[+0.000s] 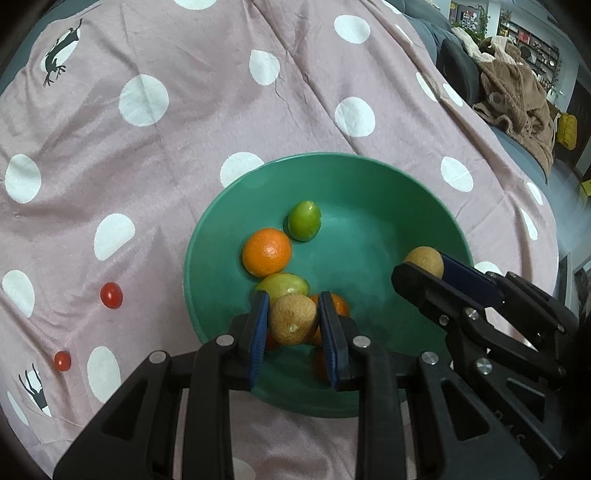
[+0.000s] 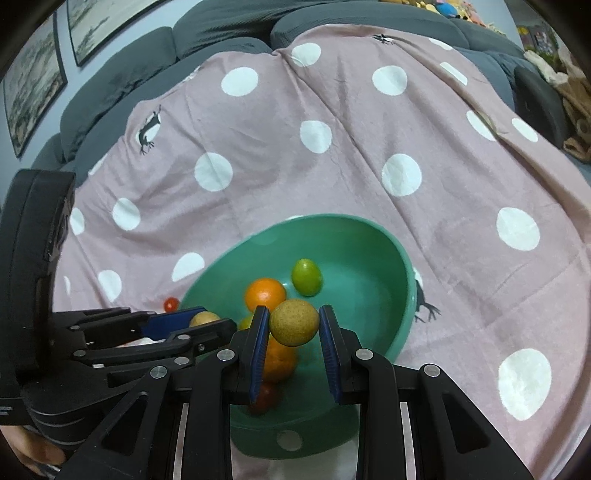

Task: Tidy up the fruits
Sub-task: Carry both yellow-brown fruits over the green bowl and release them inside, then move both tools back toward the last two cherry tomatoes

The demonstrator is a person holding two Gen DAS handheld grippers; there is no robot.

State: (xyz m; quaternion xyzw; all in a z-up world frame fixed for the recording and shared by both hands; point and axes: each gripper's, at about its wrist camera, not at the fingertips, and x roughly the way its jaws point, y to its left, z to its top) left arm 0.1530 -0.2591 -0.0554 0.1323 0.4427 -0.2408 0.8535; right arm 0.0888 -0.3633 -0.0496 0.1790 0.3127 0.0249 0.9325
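A green bowl (image 1: 388, 177) sits on a pink polka-dot cloth (image 1: 184, 122) and holds an orange (image 1: 266, 252), a green fruit (image 1: 304, 220), a yellow-green fruit (image 1: 282, 285) and more oranges. My left gripper (image 1: 293, 321) is shut on a tan round fruit (image 1: 293, 319) above the bowl's near side. My right gripper (image 2: 293, 325) is shut on another tan round fruit (image 2: 294, 322) over the bowl (image 2: 369, 229); it also shows in the left wrist view (image 1: 424, 267). Two cherry tomatoes (image 1: 111, 295) (image 1: 62, 360) lie on the cloth to the left.
A grey sofa (image 2: 221, 33) lies under the cloth. A brown garment (image 1: 517, 96) is heaped at the far right. Framed pictures (image 2: 33, 70) hang on the wall behind. One cherry tomato (image 2: 170, 304) lies beside the bowl's left rim.
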